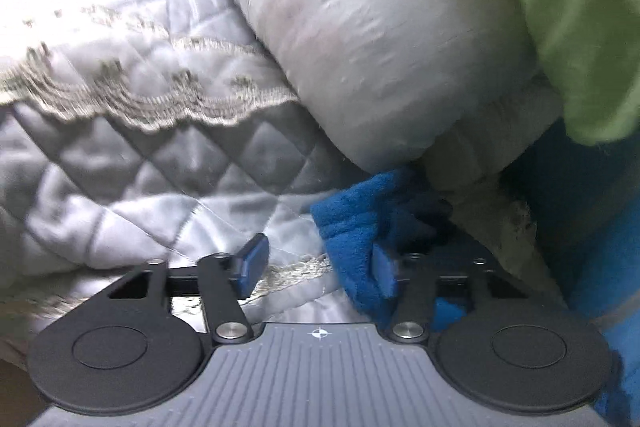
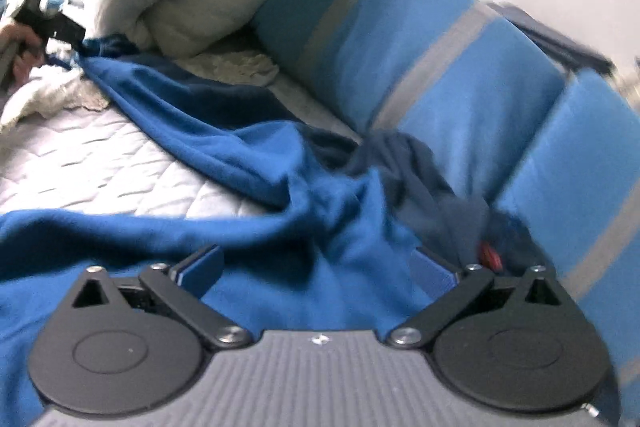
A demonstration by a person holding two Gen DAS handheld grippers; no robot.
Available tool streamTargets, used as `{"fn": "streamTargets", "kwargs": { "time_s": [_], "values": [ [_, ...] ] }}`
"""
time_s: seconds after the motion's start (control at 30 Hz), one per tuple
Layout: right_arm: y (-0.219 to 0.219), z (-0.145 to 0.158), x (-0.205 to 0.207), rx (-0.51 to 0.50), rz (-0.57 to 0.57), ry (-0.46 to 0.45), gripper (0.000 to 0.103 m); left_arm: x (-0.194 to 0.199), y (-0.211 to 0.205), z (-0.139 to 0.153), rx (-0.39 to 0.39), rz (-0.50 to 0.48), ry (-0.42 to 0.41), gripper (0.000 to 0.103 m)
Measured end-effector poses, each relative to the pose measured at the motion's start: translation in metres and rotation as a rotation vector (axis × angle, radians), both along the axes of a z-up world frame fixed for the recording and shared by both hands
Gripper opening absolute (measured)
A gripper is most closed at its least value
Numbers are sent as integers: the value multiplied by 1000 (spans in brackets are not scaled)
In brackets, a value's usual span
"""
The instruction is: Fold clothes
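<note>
Left wrist view: the left claw (image 1: pixel 318 269) is seen spread, its right pad (image 1: pixel 383 271) touched by a bunched corner of the blue fleece garment (image 1: pixel 352 219); whether that corner is pinched cannot be told, since the left pad (image 1: pixel 253 261) stands apart from it. A quilted bedspread (image 1: pixel 132 187) with a lace edge (image 1: pixel 160 107) is spread below and to the left, leaving open room there. The right side is crowded by a rolled grey-white duvet (image 1: pixel 360 27) and a pale green cloth (image 1: pixel 580 7).

Right wrist view: the right claw (image 2: pixel 318 273) is seen spread wide over the garment (image 2: pixel 248 155), which is stretched across the bed towards the left claw (image 2: pixel 56 23), held in a hand (image 2: pixel 22 45). A darker, blurred fold, possibly a collar (image 2: pixel 404 163), is bunched against a blue striped pillow (image 2: pixel 420 39). Bare quilt (image 2: pixel 100 167) is left between the garment's edges.
</note>
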State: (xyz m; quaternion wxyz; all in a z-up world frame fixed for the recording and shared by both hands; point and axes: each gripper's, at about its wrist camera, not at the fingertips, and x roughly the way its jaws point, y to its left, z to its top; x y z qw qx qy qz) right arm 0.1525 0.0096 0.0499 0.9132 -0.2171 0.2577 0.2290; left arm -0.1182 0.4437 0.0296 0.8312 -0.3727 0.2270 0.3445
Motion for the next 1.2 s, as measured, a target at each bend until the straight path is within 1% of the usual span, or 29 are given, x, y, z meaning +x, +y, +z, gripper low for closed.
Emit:
{"fn": "streamTargets", "kwargs": {
  "time_s": [0.07,0.17,0.33,0.4,0.43,0.53,0.63,0.8,0.9,1.03,1.1,1.2],
  "values": [
    [-23,0,-8,49,-39,16,103,-4,-7,12,29,-17,5,65],
    [-56,1,-21,122,-98,40,103,-12,-25,36,87,-73,28,68],
    [-113,1,-42,245,-197,80,103,-5,-76,82,190,-242,49,70],
    [-135,2,-51,294,-236,96,103,-1,-105,104,242,-320,57,75],
    [-144,4,-53,319,-252,97,103,2,-120,115,269,-360,57,75],
    [-166,10,-60,388,-284,95,103,10,-163,146,338,-484,28,75],
    [-180,12,-66,400,-316,85,103,16,-206,171,404,-610,-14,75],
    [-194,17,-74,420,-368,58,103,33,-280,186,512,-785,-32,75],
    [-202,23,-82,441,-391,42,103,41,-310,181,492,-871,-58,75],
    [-212,31,-92,468,-421,20,103,43,-345,190,453,-987,-88,75],
    [-222,42,-100,486,-439,36,103,40,-356,194,437,-1026,-91,75],
    [-234,64,-112,484,-464,91,103,34,-369,208,395,-1067,-84,75]
  ]
}}
